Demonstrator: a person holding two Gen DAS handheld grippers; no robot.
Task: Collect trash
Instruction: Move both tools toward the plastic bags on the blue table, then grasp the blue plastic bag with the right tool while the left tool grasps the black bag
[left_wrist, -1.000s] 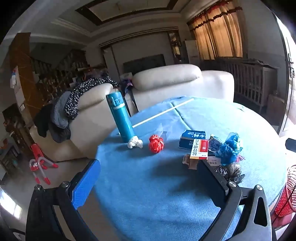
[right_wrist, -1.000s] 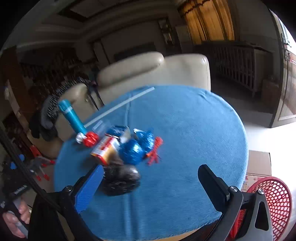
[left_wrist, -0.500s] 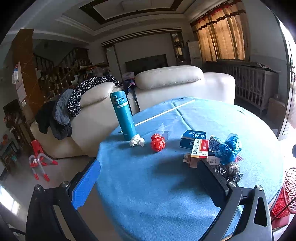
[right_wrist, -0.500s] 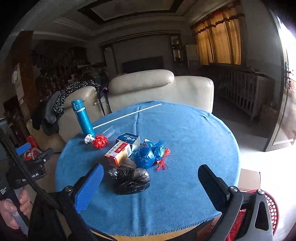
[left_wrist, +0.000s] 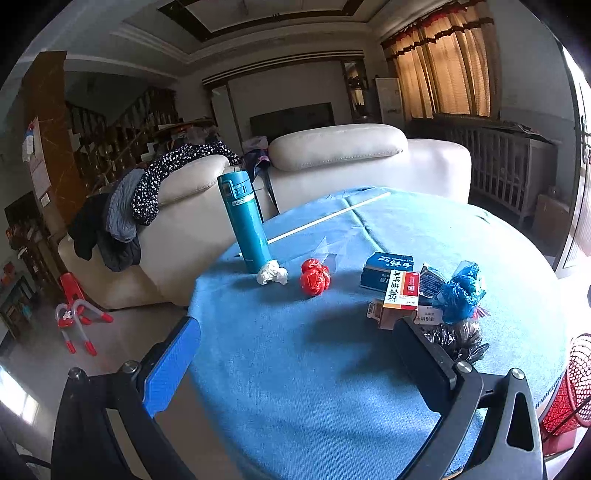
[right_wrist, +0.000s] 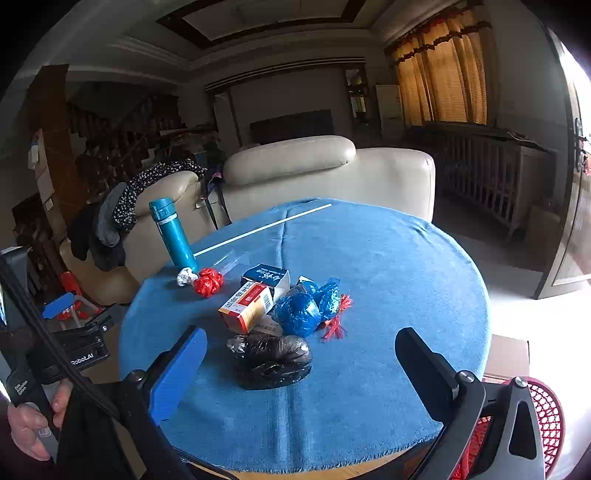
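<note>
While both tools are being held spread and empty, the left gripper (left_wrist: 295, 354) is being aimed past the red wrapper (left_wrist: 314, 276); the black bag (right_wrist: 271, 360), lying crosswise mid-table, is being framed directly ahead of the nearer right gripper (right_wrist: 301, 363).

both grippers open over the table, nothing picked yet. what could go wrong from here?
1. The black bag touches the orange box and blue bag; a wide grab by the right gripper may drag its neighbours along.
2. The white wad lies against the upright teal bottle near the table edge; the left gripper could topple the bottle.
3. The red basket sits below the table rim, so a drop might miss.
</note>
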